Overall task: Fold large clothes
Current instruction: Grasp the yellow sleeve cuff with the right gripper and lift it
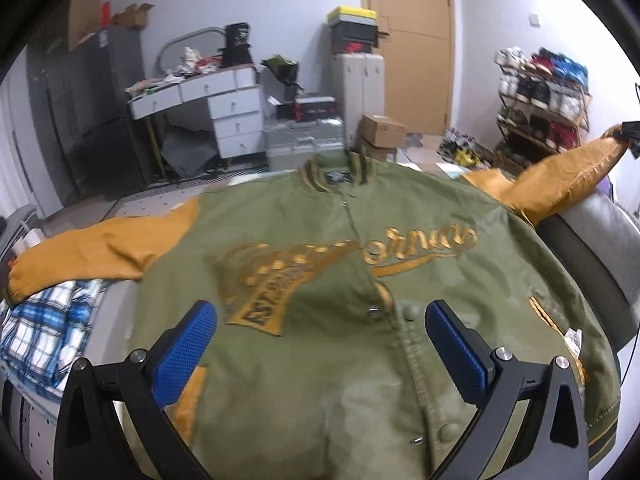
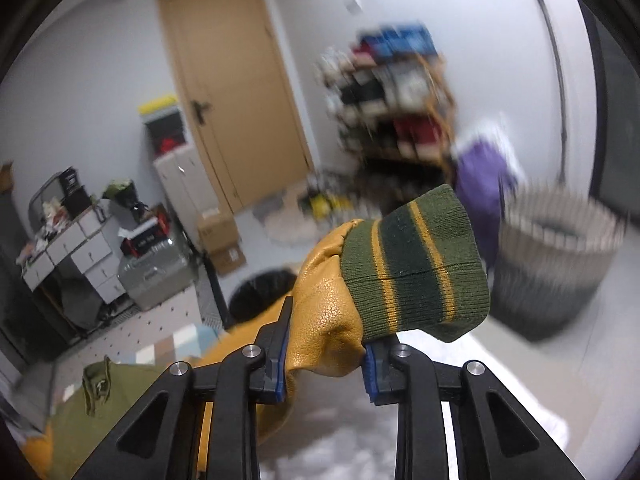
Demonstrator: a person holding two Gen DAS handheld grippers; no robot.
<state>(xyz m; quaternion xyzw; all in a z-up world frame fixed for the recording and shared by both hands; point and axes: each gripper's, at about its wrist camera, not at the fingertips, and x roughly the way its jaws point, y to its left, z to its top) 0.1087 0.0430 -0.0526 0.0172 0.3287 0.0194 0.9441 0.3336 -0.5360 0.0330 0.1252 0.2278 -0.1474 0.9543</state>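
Observation:
A green bomber jacket (image 1: pixel 340 288) with mustard sleeves lies front up, collar (image 1: pixel 340 176) at the far end. My left gripper (image 1: pixel 320 320) hovers open over its lower front, blue pads wide apart with nothing between them. One mustard sleeve (image 1: pixel 92 256) lies flat at the left. The other sleeve (image 1: pixel 560 176) is lifted at the far right. In the right wrist view my right gripper (image 2: pixel 326 344) is shut on that mustard sleeve (image 2: pixel 324 304) just behind its green striped cuff (image 2: pixel 416 272), which sticks up past the fingers.
A blue plaid cloth (image 1: pixel 48 328) lies left of the jacket. A grey chair (image 1: pixel 592 248) stands at the right. A woven basket (image 2: pixel 556 264) sits on the floor. Drawers (image 1: pixel 224 108), boxes (image 1: pixel 380 132), a shoe rack (image 1: pixel 540 96) and a door (image 1: pixel 408 40) are behind.

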